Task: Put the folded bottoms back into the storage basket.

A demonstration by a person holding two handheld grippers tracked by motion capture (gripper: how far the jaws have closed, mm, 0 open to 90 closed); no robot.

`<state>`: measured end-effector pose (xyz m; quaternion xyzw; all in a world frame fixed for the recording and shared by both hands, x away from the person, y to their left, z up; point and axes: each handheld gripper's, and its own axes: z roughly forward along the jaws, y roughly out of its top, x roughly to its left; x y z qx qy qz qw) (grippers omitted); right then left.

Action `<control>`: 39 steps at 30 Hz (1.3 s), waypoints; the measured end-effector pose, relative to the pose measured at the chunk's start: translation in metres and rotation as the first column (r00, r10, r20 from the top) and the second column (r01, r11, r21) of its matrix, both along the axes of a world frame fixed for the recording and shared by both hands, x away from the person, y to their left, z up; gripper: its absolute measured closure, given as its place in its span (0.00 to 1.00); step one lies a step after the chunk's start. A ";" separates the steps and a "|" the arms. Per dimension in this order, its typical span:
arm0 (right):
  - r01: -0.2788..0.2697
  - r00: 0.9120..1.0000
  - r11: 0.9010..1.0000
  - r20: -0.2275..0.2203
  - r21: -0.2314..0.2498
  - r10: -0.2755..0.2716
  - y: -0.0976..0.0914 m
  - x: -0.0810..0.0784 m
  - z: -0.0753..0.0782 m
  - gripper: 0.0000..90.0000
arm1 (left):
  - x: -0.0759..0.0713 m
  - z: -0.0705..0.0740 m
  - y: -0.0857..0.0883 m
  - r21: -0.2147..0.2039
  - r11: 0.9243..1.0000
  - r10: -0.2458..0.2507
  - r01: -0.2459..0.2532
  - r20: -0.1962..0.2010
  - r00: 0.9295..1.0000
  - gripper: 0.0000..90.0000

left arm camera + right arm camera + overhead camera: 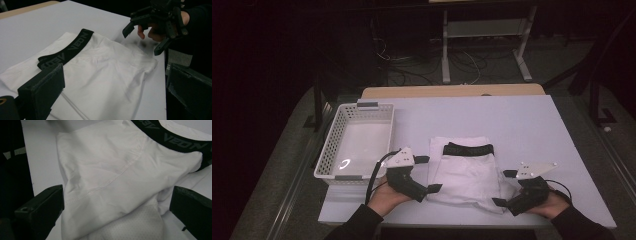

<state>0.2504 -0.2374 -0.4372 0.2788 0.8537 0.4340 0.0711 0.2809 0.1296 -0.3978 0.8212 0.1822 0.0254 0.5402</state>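
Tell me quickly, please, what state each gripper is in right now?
Left gripper: open, holding nothing, at the left edge of the white underwear.
Right gripper: open, jaws on either side of the underwear's near right corner, not clamped.

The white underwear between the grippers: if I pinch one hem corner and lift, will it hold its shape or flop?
Probably flop: the white underwear is thin, creased fabric lying flat. The black waistband looks thicker, so likely hangs lowest. Pushing would probably bunch it.

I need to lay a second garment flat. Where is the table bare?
Bare patches: the table right of the white shorts, and the strip beyond their waistband. The white basket at left holds nothing. The near edge is crowded: the left gripper and right gripper flank the shorts.
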 end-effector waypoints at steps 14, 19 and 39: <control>-0.006 1.000 1.000 -0.004 0.002 0.006 0.001 0.001 -0.001 0.00 | 0.009 -0.014 -0.023 0.043 0.999 0.011 -0.011 0.001 1.000 0.01; -0.005 1.000 1.000 -0.003 0.005 0.005 0.000 0.001 0.000 0.00 | 0.014 -0.017 -0.028 0.049 0.998 0.033 -0.033 -0.006 0.999 0.01; -0.017 1.000 1.000 0.000 0.004 0.017 0.001 0.000 0.000 0.00 | 0.048 -0.026 -0.047 0.076 0.987 0.141 -0.143 0.023 0.990 0.13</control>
